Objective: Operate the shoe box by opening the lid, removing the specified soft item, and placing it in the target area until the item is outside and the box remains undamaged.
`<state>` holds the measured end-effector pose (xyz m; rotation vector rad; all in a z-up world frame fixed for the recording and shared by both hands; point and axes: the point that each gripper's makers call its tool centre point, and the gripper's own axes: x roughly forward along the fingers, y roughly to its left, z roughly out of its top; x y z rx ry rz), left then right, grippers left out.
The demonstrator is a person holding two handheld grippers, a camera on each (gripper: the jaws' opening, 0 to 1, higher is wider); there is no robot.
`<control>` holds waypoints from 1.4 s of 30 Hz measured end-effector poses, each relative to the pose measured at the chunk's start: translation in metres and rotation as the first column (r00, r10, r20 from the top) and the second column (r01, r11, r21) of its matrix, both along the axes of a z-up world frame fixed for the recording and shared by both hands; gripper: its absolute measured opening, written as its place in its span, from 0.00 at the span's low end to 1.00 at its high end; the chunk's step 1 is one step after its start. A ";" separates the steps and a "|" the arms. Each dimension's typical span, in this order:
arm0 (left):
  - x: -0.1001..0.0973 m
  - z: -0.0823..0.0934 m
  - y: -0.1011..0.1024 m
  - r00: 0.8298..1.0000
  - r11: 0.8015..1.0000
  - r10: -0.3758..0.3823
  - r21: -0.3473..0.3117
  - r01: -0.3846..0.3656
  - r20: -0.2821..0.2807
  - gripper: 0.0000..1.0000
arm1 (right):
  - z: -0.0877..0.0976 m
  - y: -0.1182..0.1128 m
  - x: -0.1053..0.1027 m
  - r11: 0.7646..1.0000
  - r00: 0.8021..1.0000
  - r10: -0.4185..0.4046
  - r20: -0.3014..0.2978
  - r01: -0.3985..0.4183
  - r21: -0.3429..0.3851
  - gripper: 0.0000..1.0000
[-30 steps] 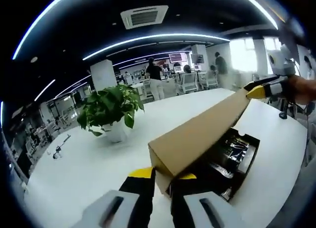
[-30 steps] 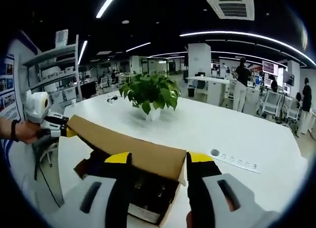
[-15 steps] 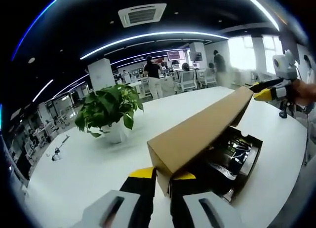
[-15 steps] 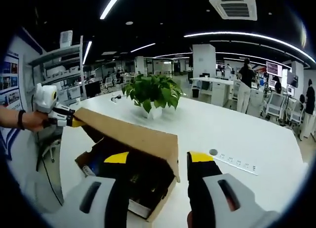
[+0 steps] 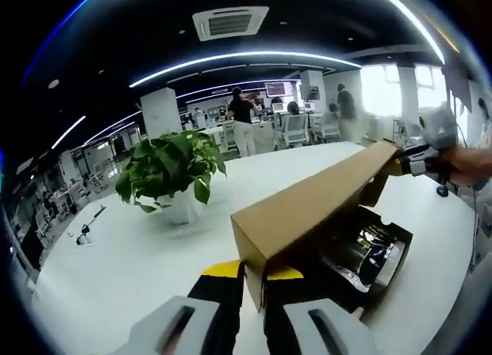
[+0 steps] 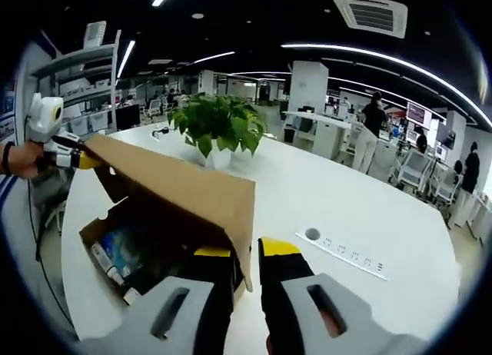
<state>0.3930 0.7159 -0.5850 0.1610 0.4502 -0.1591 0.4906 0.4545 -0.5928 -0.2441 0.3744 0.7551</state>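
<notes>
The left gripper (image 5: 254, 272) pinches one corner of the plain cardboard lid (image 5: 315, 204); the right gripper (image 6: 244, 251) clamps the opposite corner. The lid tilts up over the open box (image 6: 123, 251), its dark, glossy contents exposed. At eleven o'clock, a leafy plant (image 5: 169, 168) stands on the smooth white table (image 5: 115, 270).

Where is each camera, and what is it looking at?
Left gripper view: rides the left gripper, looking along the cardboard lid it pinches; a hand holds the right gripper at the far end.
Right gripper view: rides the right gripper, pinching the lid's other end over the open shoe box.
Shared: lid, potted plant, white table.
</notes>
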 end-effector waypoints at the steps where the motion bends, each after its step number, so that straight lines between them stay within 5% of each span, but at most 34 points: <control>1: 0.001 0.000 0.001 1.000 1.000 0.000 0.000 0.000 0.000 0.08 | 0.000 0.002 0.001 1.000 1.000 0.002 -0.001 -0.002 0.004 0.05; 13: 0.018 -0.002 0.007 1.000 1.000 0.009 0.023 -0.009 0.012 0.07 | -0.004 0.005 0.018 1.000 1.000 -0.011 -0.006 0.011 0.011 0.02; 42: 0.041 -0.056 0.020 0.994 1.000 0.010 -0.020 -0.012 -0.113 0.05 | -0.045 0.013 0.052 0.999 0.993 -0.051 -0.107 0.052 0.010 0.01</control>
